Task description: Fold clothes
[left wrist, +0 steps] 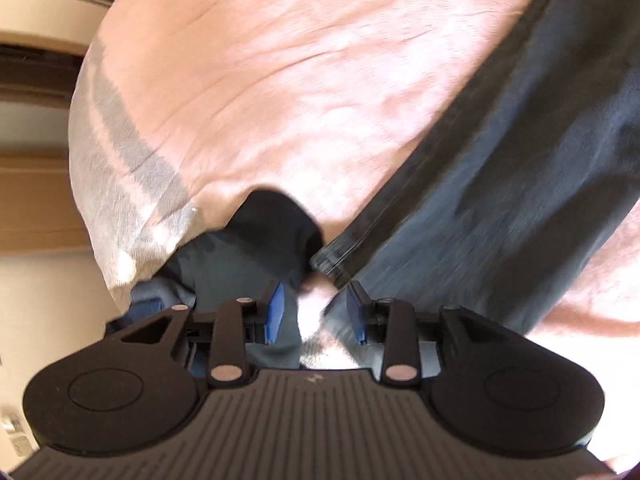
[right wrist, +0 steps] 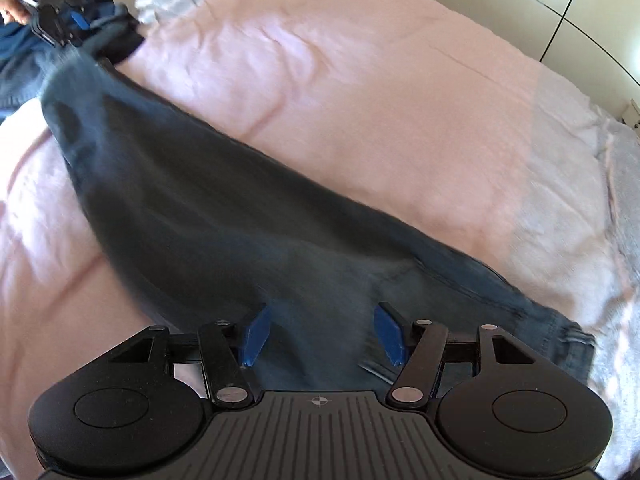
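Left wrist: motion-blurred, jeans (left wrist: 520, 160) cut off at 2 o'clock | left gripper (left wrist: 316, 312) spread, blue pads either side of denim, contact unclear | right gripper (right wrist: 320, 334) spread over the jeans, which run toward 10 o'clock across the pink bed (right wrist: 360, 100).

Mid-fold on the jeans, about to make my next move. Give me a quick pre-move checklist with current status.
1. Left gripper open: ok, blue pads apart.
2. Right gripper open: ok, pads spread with denim between them.
3. Either gripper clamped on the jeans: not ok, neither has closed.
4. Jeans laid out on the pink bedspread: ok, stretched diagonally between both grippers.
5. Jeans smooth and flat: cannot tell, motion blur in both views.
6. Which jeans end the left gripper faces: cannot tell, too close and blurred.
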A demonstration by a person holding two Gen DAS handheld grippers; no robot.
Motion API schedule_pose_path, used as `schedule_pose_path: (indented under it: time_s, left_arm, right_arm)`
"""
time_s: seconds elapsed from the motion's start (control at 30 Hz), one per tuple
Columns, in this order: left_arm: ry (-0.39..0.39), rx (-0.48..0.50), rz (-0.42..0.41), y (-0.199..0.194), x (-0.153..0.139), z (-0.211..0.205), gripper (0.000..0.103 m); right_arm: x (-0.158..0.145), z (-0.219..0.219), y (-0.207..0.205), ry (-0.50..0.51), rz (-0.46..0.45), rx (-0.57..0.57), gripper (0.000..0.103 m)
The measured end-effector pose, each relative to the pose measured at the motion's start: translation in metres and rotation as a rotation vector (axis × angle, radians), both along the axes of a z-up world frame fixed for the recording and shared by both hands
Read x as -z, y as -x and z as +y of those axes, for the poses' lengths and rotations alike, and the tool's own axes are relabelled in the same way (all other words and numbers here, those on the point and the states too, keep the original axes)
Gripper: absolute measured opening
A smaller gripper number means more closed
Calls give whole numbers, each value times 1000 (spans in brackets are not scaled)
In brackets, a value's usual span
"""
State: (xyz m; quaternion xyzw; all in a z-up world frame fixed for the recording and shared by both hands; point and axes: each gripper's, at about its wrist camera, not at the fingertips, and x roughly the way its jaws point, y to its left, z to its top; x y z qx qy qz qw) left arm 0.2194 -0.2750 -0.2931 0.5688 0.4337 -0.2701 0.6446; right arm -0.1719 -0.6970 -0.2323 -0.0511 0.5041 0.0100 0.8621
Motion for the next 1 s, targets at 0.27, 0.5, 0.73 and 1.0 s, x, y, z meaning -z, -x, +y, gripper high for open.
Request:
schedule_pose_path:
  time_s: [0.27, 0.5, 0.73, 1.0]
  left_arm:
    - [154, 97, 219, -19, 42, 60, 52]
    - [250, 34, 415, -71, 70, 78, 32]
    - [293, 86, 388, -65, 47, 88, 9]
    - [374, 106, 333, -73, 21, 85, 9]
  right_arm:
    - [2, 90, -47, -34, -11, 71, 61]
    - [26, 151, -111, -64, 15, -1, 62]
    - [46, 161, -194, 20, 7, -213, 61]
    - [87, 152, -249, 33, 102, -371, 26]
